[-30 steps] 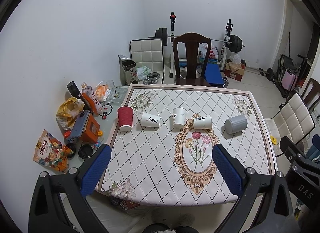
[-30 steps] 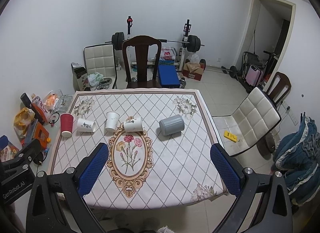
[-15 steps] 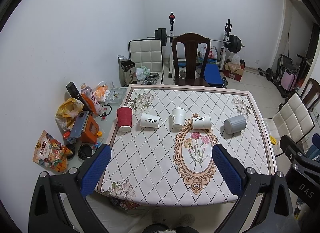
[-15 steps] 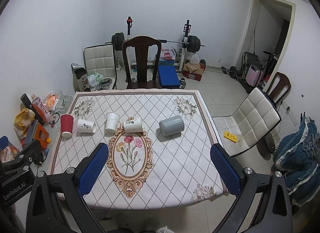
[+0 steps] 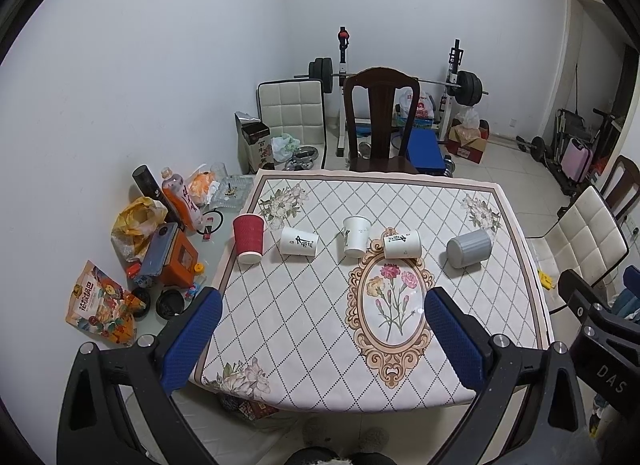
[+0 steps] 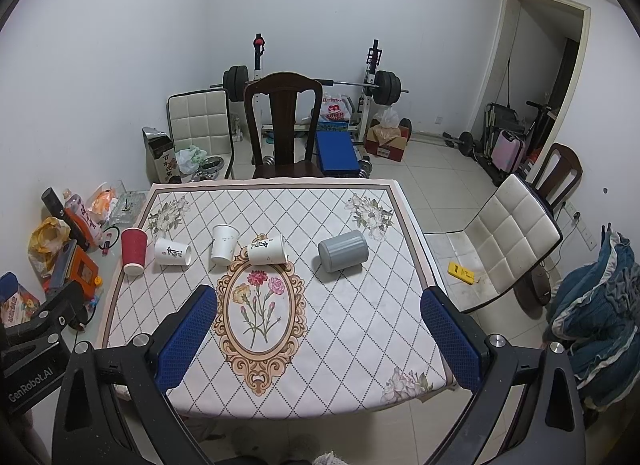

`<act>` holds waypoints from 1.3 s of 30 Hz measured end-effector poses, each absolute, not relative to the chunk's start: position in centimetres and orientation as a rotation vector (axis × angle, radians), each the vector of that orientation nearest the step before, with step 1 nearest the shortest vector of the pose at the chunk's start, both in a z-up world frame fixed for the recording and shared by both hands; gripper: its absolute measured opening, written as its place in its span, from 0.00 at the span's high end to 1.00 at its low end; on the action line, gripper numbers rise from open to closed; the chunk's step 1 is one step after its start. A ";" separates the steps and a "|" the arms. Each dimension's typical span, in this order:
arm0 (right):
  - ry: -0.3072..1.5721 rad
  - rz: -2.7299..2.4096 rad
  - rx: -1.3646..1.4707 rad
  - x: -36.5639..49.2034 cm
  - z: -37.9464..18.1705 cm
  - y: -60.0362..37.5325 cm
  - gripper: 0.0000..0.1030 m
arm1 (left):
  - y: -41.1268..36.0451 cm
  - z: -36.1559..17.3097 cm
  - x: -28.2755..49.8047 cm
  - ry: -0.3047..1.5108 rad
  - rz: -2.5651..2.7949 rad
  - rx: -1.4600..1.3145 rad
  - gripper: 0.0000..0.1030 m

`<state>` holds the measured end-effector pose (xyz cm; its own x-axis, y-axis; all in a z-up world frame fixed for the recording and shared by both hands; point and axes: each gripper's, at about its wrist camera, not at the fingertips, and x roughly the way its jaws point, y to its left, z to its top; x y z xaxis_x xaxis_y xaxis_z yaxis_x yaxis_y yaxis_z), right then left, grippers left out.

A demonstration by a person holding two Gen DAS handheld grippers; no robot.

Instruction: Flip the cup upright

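Note:
Several cups stand in a row across the table (image 5: pixel 304 329) (image 6: pixel 360 329). A red cup (image 5: pixel 249 239) (image 6: pixel 133 250) and a white cup (image 5: pixel 355 236) (image 6: pixel 224 244) stand upright. A white cup (image 5: pixel 299 241) (image 6: pixel 172 252), another white cup (image 5: pixel 402 244) (image 6: pixel 267 250) and a grey cup (image 5: pixel 468 247) (image 6: pixel 343 251) lie on their sides. My left gripper (image 5: pixel 320 319) and right gripper (image 6: pixel 318 319) are open and empty, high above the table's near edge, well apart from the cups.
A dark wooden chair (image 5: pixel 380 121) (image 6: pixel 283 125) stands at the far edge, a white chair (image 6: pixel 508 241) at the right. Bags, bottles and boxes (image 5: pixel 160 233) clutter a surface at the table's left. Weight equipment (image 6: pixel 316 85) lines the back wall.
Both views have shifted slightly, the table sitting a little higher in frame. The cups have not moved and both grippers stay open.

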<state>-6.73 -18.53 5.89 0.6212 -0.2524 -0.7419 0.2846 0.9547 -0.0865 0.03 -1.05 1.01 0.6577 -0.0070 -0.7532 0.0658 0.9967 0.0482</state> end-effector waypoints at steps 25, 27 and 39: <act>1.146 -0.294 0.105 -0.8 -7.4 -23.8 0.00 | -3.6 -11.5 6.4 1.109 0.087 0.153 0.00; 1.190 -0.305 0.110 0.2 -10.0 -24.5 0.00 | -3.9 -13.4 7.7 1.138 0.084 0.171 0.00; 1.410 -0.370 0.117 10.2 -22.3 -25.9 0.00 | -5.4 -22.8 20.0 1.296 -0.024 0.244 0.00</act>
